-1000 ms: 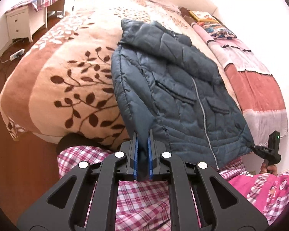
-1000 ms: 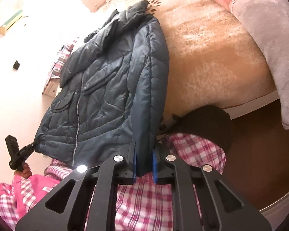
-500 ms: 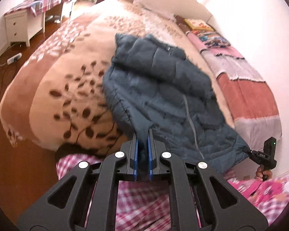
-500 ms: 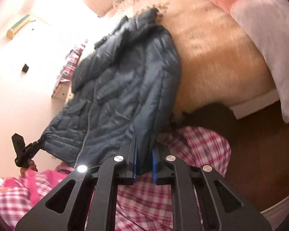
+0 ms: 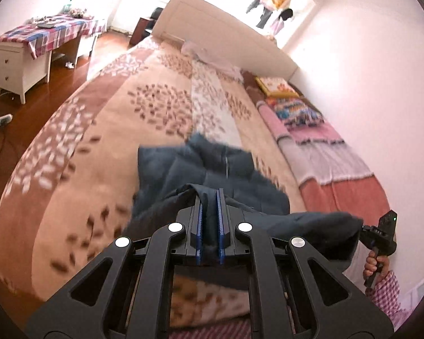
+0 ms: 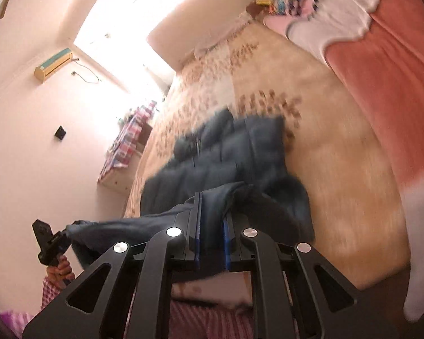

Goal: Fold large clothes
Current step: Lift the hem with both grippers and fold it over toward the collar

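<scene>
A dark blue quilted jacket (image 5: 212, 169) lies on the bed, its collar end away from me. My left gripper (image 5: 209, 197) is shut on one bottom corner of the jacket's hem and holds it raised above the body. My right gripper (image 6: 212, 200) is shut on the other bottom corner of the jacket (image 6: 234, 152); it also shows at the right of the left wrist view (image 5: 363, 227). The left gripper shows at the lower left of the right wrist view (image 6: 66, 230). The hem hangs stretched between the two grippers. The picture is blurred by motion.
The bed (image 5: 99, 147) has a tan and brown leaf-pattern blanket. Folded pink, white and red blankets (image 5: 333, 155) lie along the wall side. A headboard (image 5: 220, 28) stands at the far end. A white desk (image 5: 22, 59) with a plaid cloth stands at the left.
Both grippers have lifted the hem and carried it forward over the bed toward the collar. The jacket now looks shorter, with its lower part doubled over its upper part.
</scene>
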Motion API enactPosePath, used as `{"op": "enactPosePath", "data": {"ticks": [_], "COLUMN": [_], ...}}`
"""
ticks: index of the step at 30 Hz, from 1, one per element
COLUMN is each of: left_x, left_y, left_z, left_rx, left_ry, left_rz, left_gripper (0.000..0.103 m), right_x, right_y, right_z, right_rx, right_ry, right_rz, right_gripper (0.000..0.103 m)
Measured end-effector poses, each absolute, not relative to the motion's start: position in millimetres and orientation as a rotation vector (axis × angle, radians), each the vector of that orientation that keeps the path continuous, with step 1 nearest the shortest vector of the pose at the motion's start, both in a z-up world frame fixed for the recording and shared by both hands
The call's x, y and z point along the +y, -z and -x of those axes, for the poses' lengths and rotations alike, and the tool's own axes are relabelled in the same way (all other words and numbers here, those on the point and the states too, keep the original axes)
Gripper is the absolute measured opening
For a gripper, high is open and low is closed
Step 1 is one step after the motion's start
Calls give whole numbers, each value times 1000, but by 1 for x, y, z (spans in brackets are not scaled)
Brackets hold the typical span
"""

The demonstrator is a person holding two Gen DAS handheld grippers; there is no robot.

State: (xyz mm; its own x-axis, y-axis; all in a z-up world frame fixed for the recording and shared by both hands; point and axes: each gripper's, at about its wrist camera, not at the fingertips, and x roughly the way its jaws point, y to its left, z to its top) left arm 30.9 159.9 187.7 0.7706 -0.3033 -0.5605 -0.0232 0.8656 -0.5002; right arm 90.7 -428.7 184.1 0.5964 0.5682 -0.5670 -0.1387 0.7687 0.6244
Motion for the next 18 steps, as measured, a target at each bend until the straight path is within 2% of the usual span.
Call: {"op": "enactPosePath", "data": {"ticks": [9,18], "left_x": [169,177], "left_y": [-186,-119], "left_z": [-197,-324], "left_rx": [668,734], "left_ry": [30,-93], "left_rz": [526,509], "left_gripper": [9,9], "right_x": [-401,-383], "right_y": [-187,-103], "right_z": [-252,-385], "right_rx": [793,889], "right_ry": [-323,-196], "right_rz": [-565,-591], "right_gripper": [13,13]}}
